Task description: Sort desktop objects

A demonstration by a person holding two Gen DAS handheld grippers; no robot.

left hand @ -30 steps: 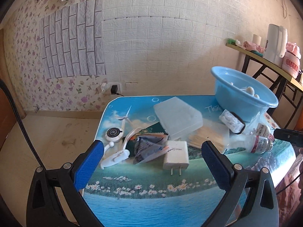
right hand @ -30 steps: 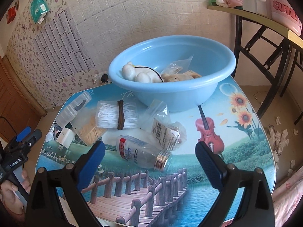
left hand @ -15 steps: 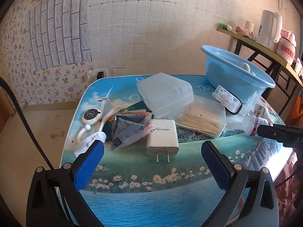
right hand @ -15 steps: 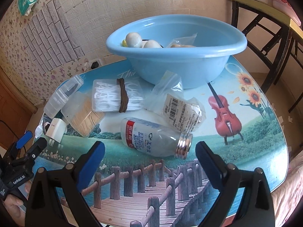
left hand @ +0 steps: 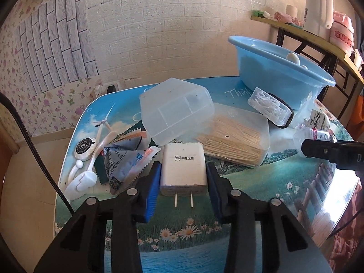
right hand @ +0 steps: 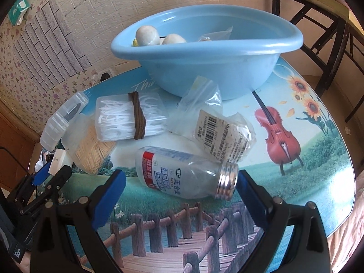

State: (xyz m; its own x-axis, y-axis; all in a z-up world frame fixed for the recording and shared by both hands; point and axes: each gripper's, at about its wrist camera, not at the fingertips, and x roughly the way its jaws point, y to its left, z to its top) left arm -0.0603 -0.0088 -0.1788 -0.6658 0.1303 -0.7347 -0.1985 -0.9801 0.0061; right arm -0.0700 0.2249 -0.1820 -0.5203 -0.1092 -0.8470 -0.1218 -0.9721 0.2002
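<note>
White plastic wall charger (left hand: 183, 165) lies flat near the left front of the picture-printed table (left hand: 268, 188), prongs toward the near edge, long axis running near-to-far, in line with the left gripper (left hand: 183, 180). Jaws have just been closing; blue pads now flank its two long sides, seemingly clamped on it. Clear glass bottle with metal screw neck (right hand: 185, 174) lies on its side, long axis left-right, between the wide-apart jaws of the right gripper (right hand: 182, 190), untouched. Light blue plastic basin (right hand: 211, 52) at the far side: the likely drop point, nearer the right hand.
</note>
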